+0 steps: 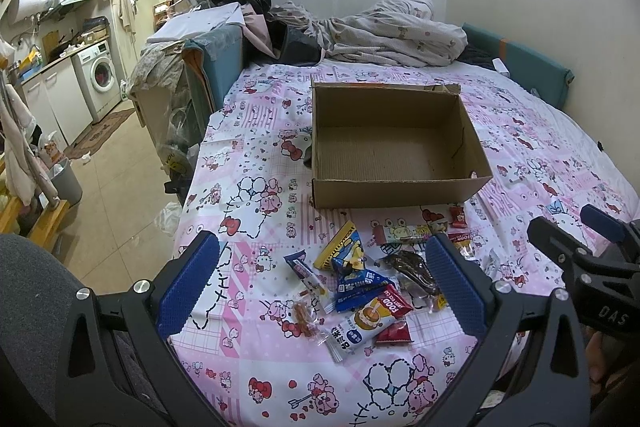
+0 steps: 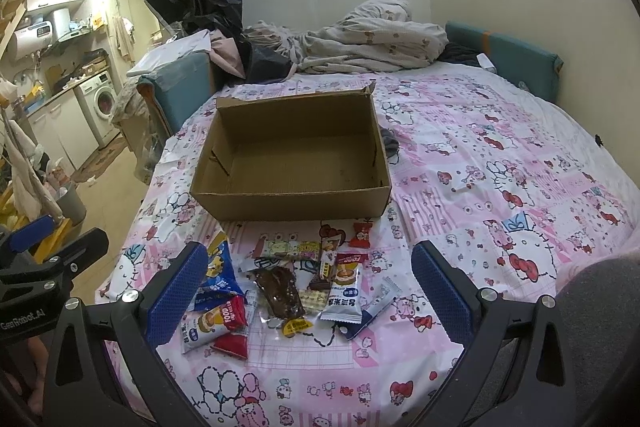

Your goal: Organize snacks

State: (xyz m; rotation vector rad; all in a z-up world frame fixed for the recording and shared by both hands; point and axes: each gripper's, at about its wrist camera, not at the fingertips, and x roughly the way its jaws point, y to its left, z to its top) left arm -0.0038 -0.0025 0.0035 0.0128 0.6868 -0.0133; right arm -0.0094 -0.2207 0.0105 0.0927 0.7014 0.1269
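An open, empty cardboard box (image 1: 392, 143) sits on the pink patterned bed; it also shows in the right wrist view (image 2: 292, 155). In front of it lies a pile of small snack packets (image 1: 360, 287), also seen in the right wrist view (image 2: 288, 287), with a blue packet (image 1: 358, 287), a brown packet (image 2: 280, 291) and a small red candy (image 2: 362, 235). My left gripper (image 1: 324, 287) is open above the pile's near side, holding nothing. My right gripper (image 2: 308, 291) is open over the pile, holding nothing; it shows at the right edge of the left wrist view (image 1: 592, 239).
A crumpled duvet (image 1: 392, 31) and clothes lie at the bed's far end by teal cushions (image 1: 524, 63). Left of the bed are a cluttered stand (image 1: 188, 67), the floor, a grey bin (image 1: 66, 179) and a washing machine (image 1: 100, 75).
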